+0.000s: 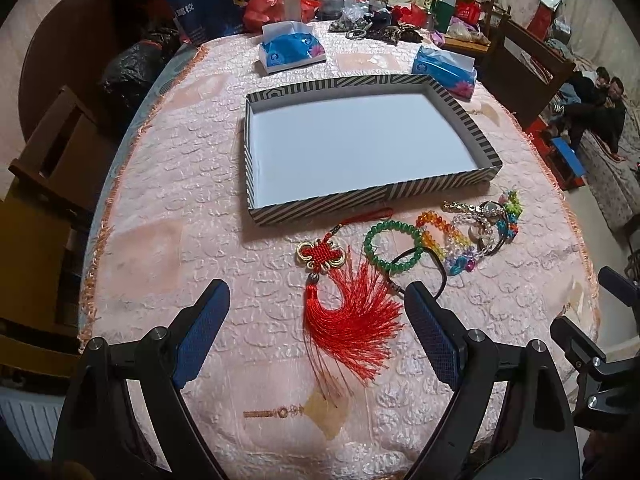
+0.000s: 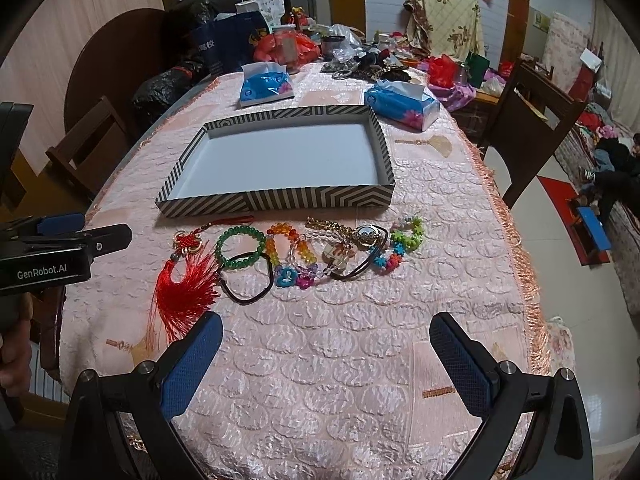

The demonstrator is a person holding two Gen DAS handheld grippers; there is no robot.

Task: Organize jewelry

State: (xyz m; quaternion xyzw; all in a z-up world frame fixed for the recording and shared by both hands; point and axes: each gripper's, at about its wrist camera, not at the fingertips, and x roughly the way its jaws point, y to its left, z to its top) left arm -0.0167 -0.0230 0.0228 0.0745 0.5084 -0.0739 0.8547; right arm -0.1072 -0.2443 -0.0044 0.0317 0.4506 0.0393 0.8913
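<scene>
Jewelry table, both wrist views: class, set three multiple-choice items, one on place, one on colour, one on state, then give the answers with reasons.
1. Where does the red tassel lie?
A. In the tray
B. On the tablecloth, left end of the jewelry row
C. On a tissue box

2. What colour is the bead bracelet next to the tassel?
A. Green
B. White
C. Black

3. What state is the tray in?
A. Full
B. Lidded
C. Empty

Answers: 1 B, it lies before the tray, leftmost. 2 A, its beads are green. 3 C, only its white floor shows.

A red tassel knot (image 1: 344,300), green bead bracelet (image 1: 394,246), black hair tie (image 2: 246,278) and colourful, seemingly tangled bracelets (image 2: 344,254) lie ahead of both grippers, before an empty striped tray (image 2: 280,196).
</scene>
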